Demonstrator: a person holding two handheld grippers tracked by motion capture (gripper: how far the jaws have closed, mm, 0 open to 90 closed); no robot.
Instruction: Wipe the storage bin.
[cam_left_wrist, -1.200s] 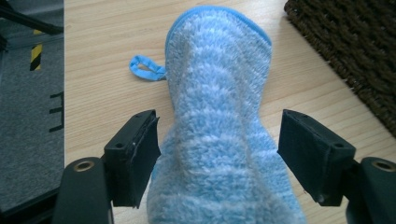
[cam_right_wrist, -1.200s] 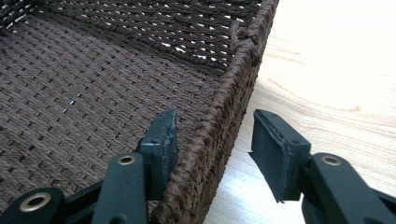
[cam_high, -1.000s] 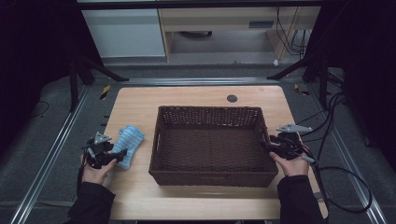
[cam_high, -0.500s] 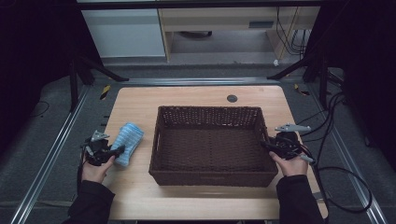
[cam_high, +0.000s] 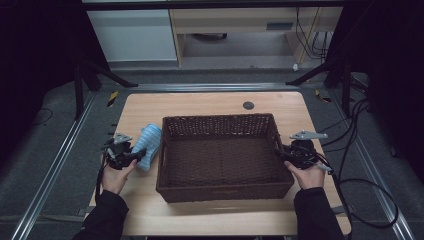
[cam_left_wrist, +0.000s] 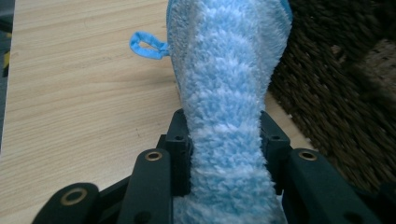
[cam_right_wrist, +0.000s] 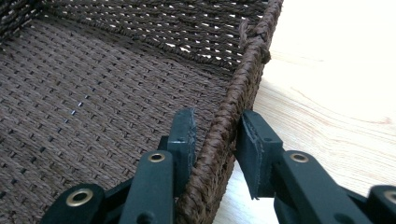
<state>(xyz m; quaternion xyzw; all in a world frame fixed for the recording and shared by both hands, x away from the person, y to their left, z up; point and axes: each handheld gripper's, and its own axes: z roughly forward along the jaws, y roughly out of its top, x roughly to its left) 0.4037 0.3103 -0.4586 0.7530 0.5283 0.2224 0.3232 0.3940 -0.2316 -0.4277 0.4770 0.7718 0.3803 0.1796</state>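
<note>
A fluffy light-blue cloth (cam_high: 148, 144) lies on the wooden table (cam_high: 210, 102) just left of a dark brown wicker basket (cam_high: 225, 189). My left gripper (cam_high: 137, 156) is shut on the cloth's near end. Its jaws have just been closing, and in the left gripper view both pads (cam_left_wrist: 180, 140) squeeze the pile of the cloth (cam_left_wrist: 229, 88). My right gripper (cam_high: 281, 154) straddles the basket's right rim (cam_right_wrist: 247, 60). One finger is inside the basket and one outside. The right gripper (cam_right_wrist: 215, 135) has just been closing, and its pads (cam_right_wrist: 184, 135) press on the woven rim.
The cloth has a small blue hanging loop (cam_left_wrist: 147, 45) toward the table's left side. A round black cable hole (cam_high: 248, 105) sits behind the basket. Black cables (cam_high: 360, 150) trail off the table's right edge. Metal rails (cam_high: 60, 165) flank the table.
The left jaws closed on the cloth, then moved with it to the right, toward the basket. The right jaws narrowed onto the basket's rim and the right hand stayed put.
</note>
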